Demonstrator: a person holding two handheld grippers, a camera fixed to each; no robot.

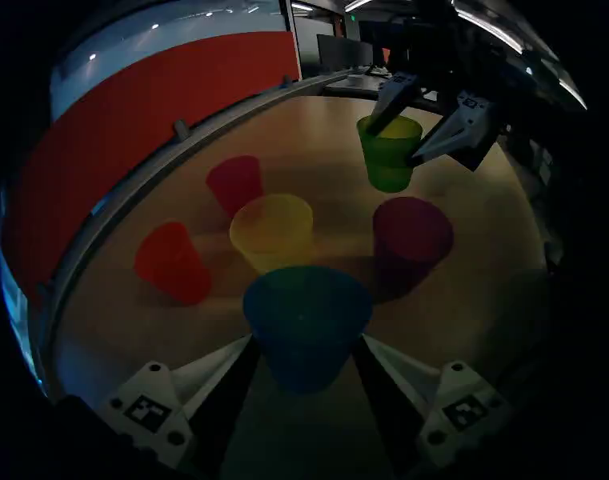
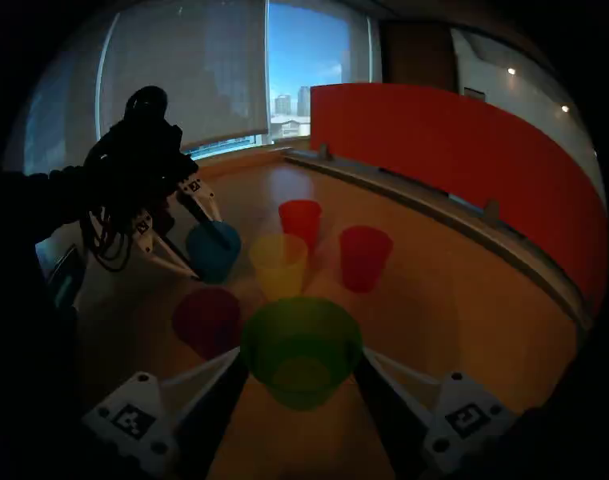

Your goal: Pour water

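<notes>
Left gripper (image 1: 306,342) clamped on blue cup (image 1: 308,316), both fingers tight against its sides, cup upright. Right gripper (image 2: 302,360) holds green cup (image 2: 302,336) same way, upright. Between them on wooden table (image 2: 464,320): yellow cup (image 1: 272,232) in middle, near red cup (image 1: 173,262) and far red cup (image 1: 235,182) toward red partition (image 1: 144,120), purple cup (image 1: 412,236) on other side. Water inside cups: cannot tell, room too dim.

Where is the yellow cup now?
In the left gripper view, the yellow cup stands at the centre of the group, beyond the blue cup, with the purple cup to its right and the far red cup and near red cup to its left.
</notes>
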